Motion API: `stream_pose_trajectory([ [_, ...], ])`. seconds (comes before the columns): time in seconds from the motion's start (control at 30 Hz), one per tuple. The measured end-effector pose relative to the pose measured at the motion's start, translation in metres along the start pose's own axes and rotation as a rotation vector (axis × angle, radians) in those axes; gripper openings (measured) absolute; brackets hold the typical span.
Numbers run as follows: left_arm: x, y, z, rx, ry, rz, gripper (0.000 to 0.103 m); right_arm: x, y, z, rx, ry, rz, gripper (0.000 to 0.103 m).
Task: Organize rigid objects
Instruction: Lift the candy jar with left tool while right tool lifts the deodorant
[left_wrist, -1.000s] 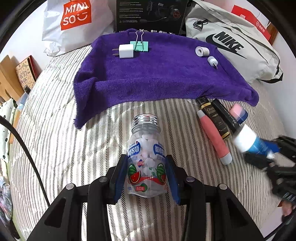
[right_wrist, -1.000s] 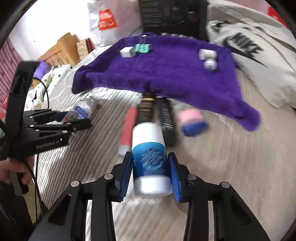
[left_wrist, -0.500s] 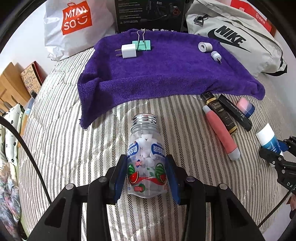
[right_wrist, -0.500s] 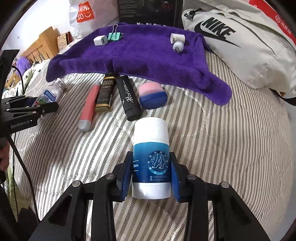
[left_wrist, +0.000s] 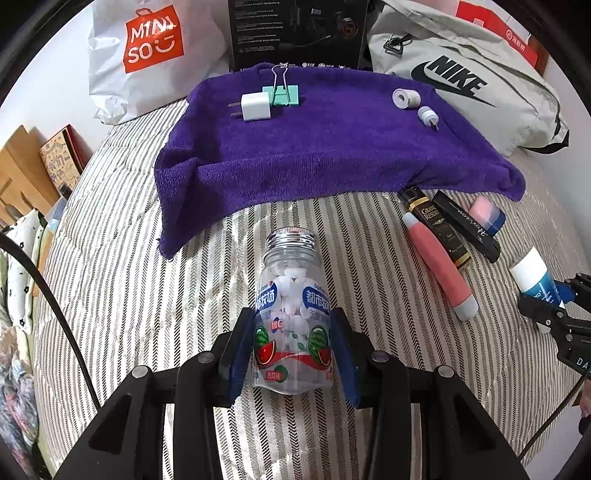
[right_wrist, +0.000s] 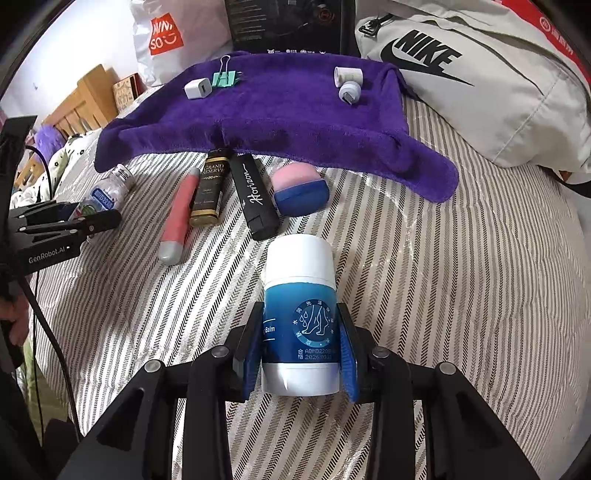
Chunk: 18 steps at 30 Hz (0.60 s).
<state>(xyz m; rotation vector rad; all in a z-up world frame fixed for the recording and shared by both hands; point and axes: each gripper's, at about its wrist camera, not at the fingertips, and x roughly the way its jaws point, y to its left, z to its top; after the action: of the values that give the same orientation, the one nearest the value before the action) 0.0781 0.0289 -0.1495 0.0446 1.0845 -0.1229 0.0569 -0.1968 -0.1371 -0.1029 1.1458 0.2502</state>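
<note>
A candy bottle (left_wrist: 293, 317) is clamped in the left gripper (left_wrist: 293, 350), a balm stick (right_wrist: 300, 321) in the right gripper (right_wrist: 300, 354); placement on the purple towel (left_wrist: 314, 147) is likely called for next.

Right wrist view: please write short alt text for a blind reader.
The right gripper has its jaws shut on a blue-and-white balm stick above a striped bedcover. Beyond it lie a pink tube, two dark boxes and a purple towel.

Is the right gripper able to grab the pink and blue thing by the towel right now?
Probably not yet. The right gripper is already shut on the balm stick, so its jaws are full. The pink and blue thing lies uncovered ahead, beside the black tube.
</note>
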Motion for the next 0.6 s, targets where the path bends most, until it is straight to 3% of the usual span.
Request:
stream_pose_trajectory([
  [0.3,-0.013,0.012,0.001,-0.038,-0.015,-0.075,0.039,-0.019,0.001,0.012,-0.012,-0.036,0.026,0.036],
  [0.6,-0.028,0.017,0.012,-0.05,-0.043,-0.083,0.039,-0.019,-0.002,0.026,0.001,-0.05,0.072,0.036],
])
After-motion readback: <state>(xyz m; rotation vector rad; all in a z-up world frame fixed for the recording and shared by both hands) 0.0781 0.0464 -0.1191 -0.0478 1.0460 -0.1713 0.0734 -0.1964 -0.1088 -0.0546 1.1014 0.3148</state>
